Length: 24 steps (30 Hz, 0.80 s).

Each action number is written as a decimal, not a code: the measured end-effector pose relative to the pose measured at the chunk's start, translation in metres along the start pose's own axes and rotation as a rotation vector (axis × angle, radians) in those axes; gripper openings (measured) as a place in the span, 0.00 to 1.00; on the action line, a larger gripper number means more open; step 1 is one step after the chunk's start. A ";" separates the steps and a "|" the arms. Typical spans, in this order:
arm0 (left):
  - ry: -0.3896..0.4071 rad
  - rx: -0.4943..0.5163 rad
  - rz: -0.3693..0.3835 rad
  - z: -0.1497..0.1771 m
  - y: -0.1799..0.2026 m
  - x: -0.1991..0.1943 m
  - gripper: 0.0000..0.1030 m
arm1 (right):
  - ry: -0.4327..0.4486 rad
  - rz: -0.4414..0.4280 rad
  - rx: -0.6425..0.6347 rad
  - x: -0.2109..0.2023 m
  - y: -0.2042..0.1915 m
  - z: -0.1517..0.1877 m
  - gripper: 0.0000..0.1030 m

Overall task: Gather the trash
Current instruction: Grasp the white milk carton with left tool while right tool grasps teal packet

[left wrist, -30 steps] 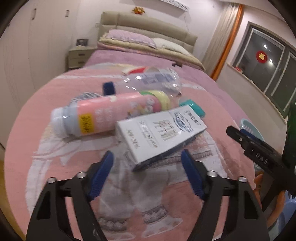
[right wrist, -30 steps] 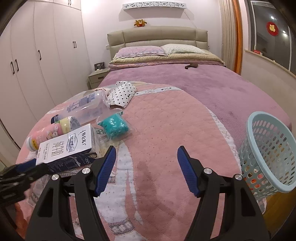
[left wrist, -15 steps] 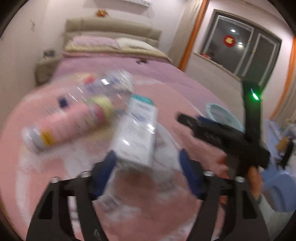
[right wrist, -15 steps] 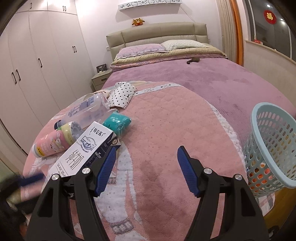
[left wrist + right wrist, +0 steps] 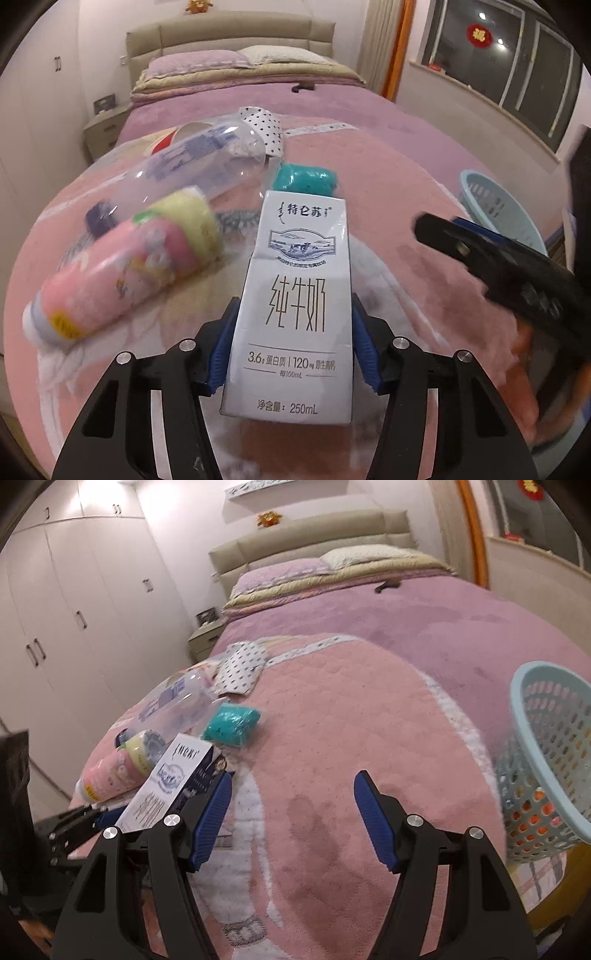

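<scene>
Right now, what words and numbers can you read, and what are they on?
All on the milk carton:
"特仑苏"
"纯牛奶"
"3.6g 蛋白质 | 120mg 原生高钙"
"每100mL"
"净含量:250mL"
Clear bottle label: too blurred.
Pink bottle label: too blurred.
Red window sign: one character, too small to be sure.

Left gripper point(image 5: 291, 345) closing — right gripper point(image 5: 291, 819) agape

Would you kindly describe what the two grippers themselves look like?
Both the left gripper and the right gripper look alike: matte black angular frames with triangular cut-outs, round silver bolts at the joints, and two fingers faced with ribbed blue pads. No cables or sleeves are visible.
</scene>
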State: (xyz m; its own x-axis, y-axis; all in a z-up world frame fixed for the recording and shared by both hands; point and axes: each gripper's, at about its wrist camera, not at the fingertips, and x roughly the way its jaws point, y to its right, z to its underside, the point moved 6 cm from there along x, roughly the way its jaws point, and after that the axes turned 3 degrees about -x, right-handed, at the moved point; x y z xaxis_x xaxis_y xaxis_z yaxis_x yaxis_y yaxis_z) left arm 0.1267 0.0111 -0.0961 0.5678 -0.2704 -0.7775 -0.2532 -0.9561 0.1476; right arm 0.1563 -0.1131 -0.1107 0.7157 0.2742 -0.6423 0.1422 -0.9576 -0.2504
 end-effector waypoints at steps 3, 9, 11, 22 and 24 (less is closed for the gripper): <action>0.014 -0.031 -0.002 0.021 -0.012 -0.020 0.52 | -0.076 -0.004 -0.079 0.012 -0.016 -0.004 0.63; 0.053 -0.135 -0.047 0.043 -0.050 -0.040 0.52 | -0.149 0.090 -0.306 0.044 -0.053 -0.023 0.71; 0.071 -0.172 -0.021 0.048 -0.059 -0.043 0.52 | -0.151 0.074 -0.340 0.056 -0.058 -0.029 0.71; 0.125 -0.101 -0.067 0.053 -0.047 -0.038 0.51 | -0.188 0.064 -0.426 0.103 -0.068 -0.040 0.59; 0.123 -0.101 -0.068 0.055 -0.048 -0.038 0.51 | -0.191 0.021 -0.437 0.101 -0.073 -0.037 0.37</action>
State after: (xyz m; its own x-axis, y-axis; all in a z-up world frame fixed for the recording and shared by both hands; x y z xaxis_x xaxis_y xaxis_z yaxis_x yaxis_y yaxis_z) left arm 0.0743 0.0737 -0.1068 0.6743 -0.2111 -0.7077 -0.1351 -0.9774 0.1628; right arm 0.2434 -0.0192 -0.1300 0.5888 0.2269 -0.7758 0.4326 -0.8992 0.0654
